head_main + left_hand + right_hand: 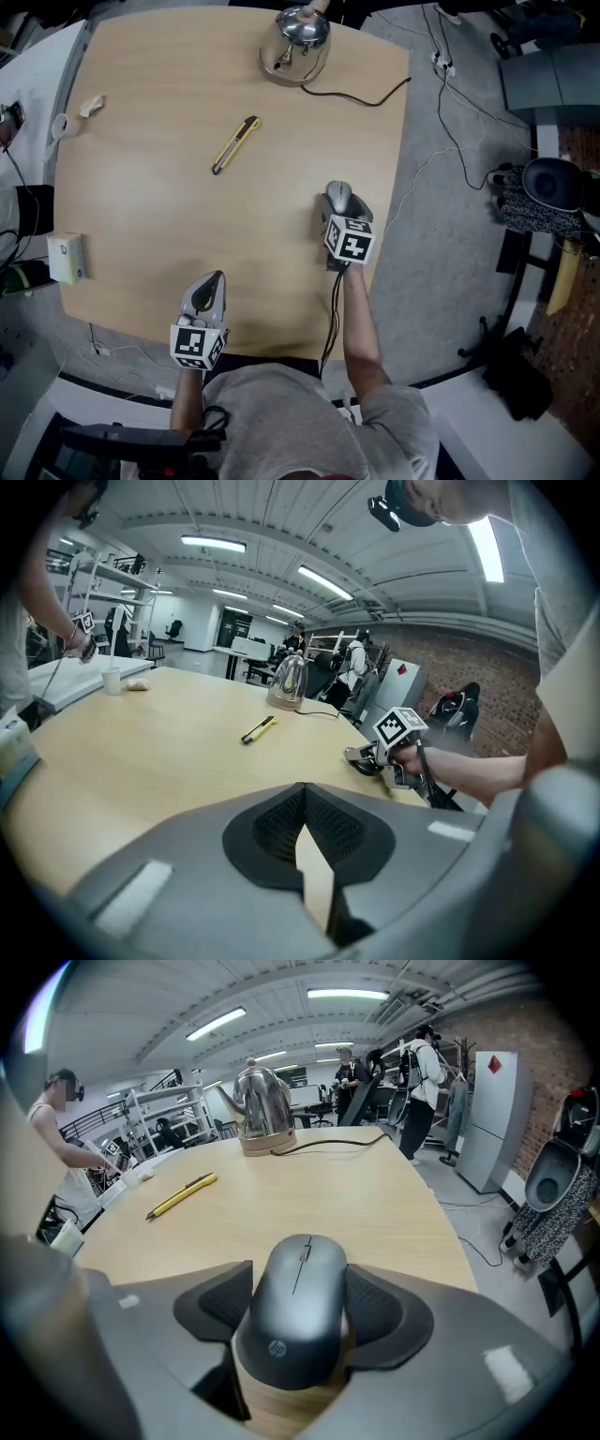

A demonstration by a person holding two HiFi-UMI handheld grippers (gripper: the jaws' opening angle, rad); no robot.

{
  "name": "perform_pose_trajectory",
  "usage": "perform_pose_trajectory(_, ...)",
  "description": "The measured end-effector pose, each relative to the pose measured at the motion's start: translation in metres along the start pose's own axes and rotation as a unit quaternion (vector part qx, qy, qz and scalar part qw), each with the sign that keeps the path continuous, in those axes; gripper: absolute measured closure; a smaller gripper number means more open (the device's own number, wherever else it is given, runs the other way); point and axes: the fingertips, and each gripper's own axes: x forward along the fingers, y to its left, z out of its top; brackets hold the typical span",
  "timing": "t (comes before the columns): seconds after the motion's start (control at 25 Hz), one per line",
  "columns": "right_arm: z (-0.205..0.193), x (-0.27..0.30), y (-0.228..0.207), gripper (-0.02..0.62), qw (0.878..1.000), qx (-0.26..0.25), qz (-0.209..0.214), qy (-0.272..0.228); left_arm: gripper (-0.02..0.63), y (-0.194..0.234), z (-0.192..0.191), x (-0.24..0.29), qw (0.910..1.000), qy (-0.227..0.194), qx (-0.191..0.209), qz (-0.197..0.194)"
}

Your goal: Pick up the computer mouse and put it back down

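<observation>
A single brand mark is legible: a round "hp" logo in pale print on the near end of the dark grey, smooth plastic computer mouse. The mouse lies near the right edge of the light wooden surface.

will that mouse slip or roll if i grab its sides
Probably rigid and light: the mouse looks like a hard plastic shell. Its smooth, rounded sides may slip in a pinch. Lying flat on the table, it should slide, not roll.
</observation>
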Motion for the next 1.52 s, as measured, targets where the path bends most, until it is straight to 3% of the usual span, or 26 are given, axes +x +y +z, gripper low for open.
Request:
perform_pose_trajectory(1.0,0.007,-0.012,0.005,0.302,1.0,-0.01,0.01,-0.008,0.586,0.003,0.014,-0.014,0.9995,-0.026,0.013,0.01)
perform_pose_trajectory(1.52,0.023,-0.058,0.016,0.302,0.999,-0.003,0.021,-0.043,0.586,-0.008,0.034,-0.031,0.9977,-0.059,0.033,-0.004)
